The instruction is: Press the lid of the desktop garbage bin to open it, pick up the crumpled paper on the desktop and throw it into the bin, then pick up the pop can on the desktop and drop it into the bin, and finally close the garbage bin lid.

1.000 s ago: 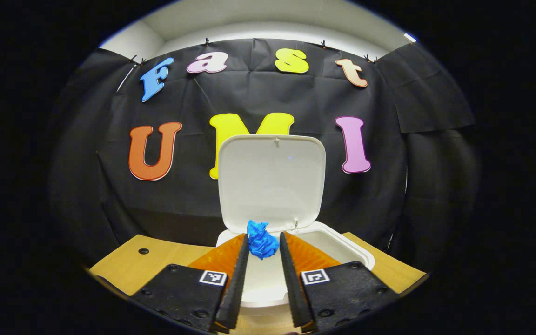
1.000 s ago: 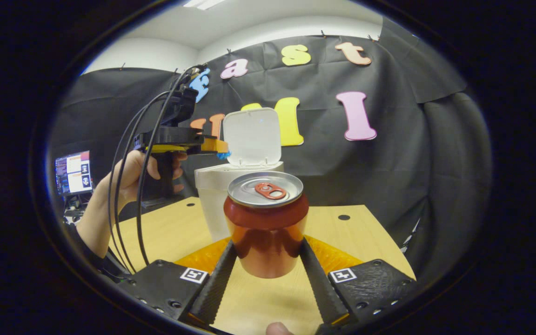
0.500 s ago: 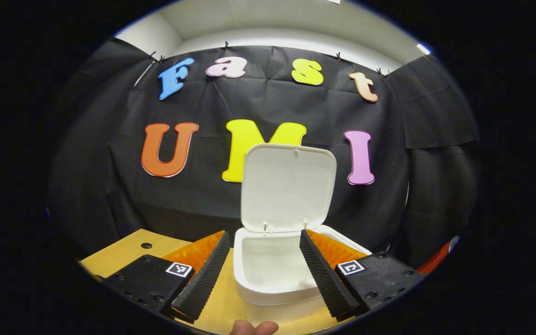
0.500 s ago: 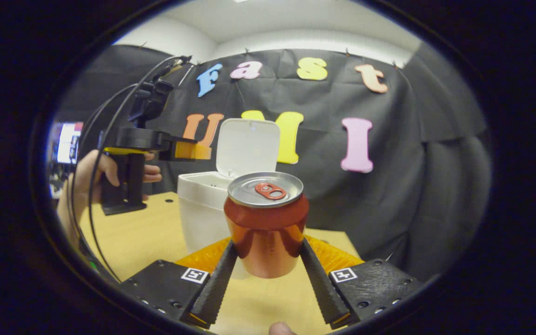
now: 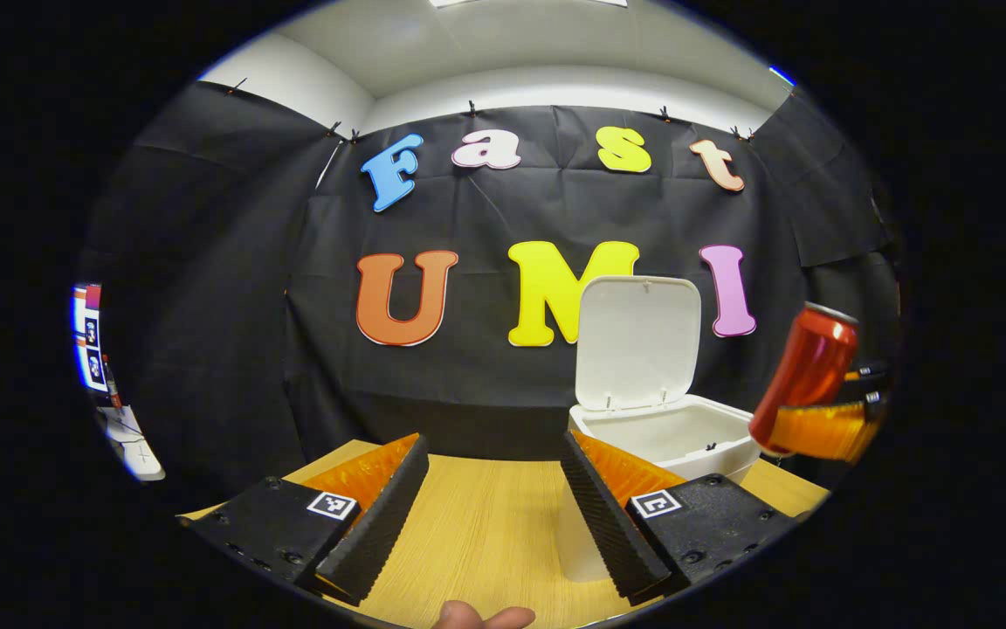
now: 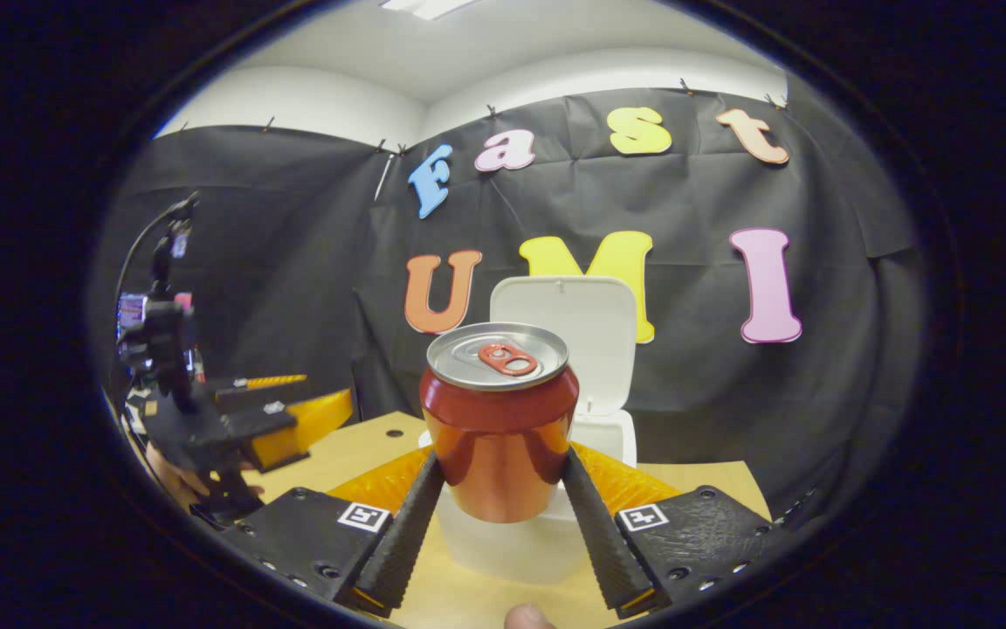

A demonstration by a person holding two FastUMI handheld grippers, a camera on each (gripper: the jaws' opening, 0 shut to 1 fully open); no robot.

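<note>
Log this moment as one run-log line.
left gripper: open, empty | right gripper: shut on pop can | bin lid: open

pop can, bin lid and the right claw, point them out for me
pop can (image 6: 498, 454), right gripper view, front of its red body
bin lid (image 5: 638, 341), left gripper view, middle of its inner face
right claw (image 6: 500, 511), right gripper view, midway between its fingertips

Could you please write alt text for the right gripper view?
The right tool grips an upright red can between both fingers, lifted in front of a white bin whose lid stands open. At the left, the other tool hangs open over the wooden table.
</note>
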